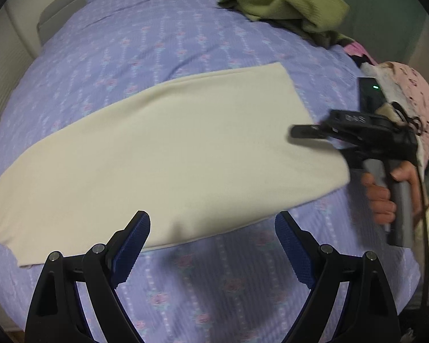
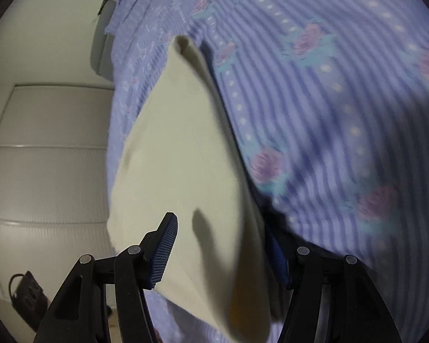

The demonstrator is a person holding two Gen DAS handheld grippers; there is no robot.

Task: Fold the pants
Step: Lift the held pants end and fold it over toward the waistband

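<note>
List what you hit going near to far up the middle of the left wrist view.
left gripper, open → bare strip of the purple floral bedspread → cream pants laid flat → more bedspread → green garment heaped at the far edge.

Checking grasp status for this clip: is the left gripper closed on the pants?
No. The left gripper is open, its blue pads spread apart above the cream pants, holding nothing.

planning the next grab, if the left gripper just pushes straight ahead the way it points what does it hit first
Most likely the cream pants: their near edge lies just beyond the open left gripper, between its fingertips, on the purple bedspread. Depth is unclear through the fisheye.
</note>
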